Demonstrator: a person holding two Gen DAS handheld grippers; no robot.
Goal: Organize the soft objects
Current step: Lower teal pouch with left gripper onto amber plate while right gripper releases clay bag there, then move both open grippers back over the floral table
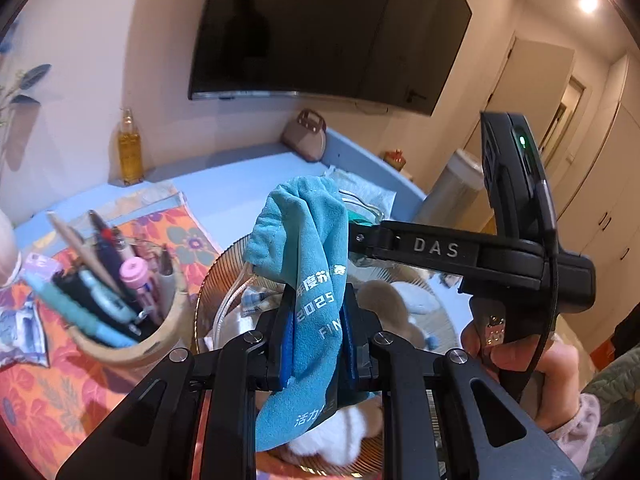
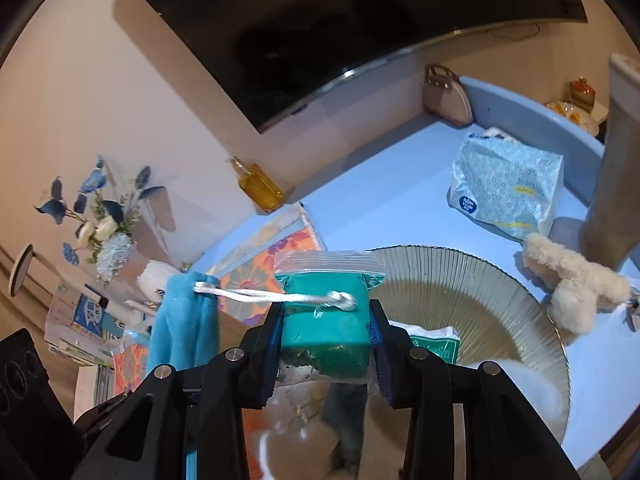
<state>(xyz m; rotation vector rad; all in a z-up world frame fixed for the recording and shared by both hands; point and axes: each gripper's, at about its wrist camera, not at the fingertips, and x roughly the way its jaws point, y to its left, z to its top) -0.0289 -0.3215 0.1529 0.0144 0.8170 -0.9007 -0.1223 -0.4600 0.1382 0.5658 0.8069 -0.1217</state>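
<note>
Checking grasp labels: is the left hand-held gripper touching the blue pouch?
Touching. The left wrist view shows the left hand-held gripper with its fingers pressed against both sides of the blue pouch.

The right gripper [image 2: 326,324] clamps a clear zip bag [image 2: 330,266] packed with a teal block, held above a ribbed glass plate [image 2: 500,280] on the blue table [image 2: 380,184]. A white cord [image 2: 276,296] runs across the bag to a blue drawstring pouch [image 2: 182,328] hanging at left. A cream plush toy [image 2: 572,284] lies beside the plate, near a tissue pack [image 2: 508,188].
</note>
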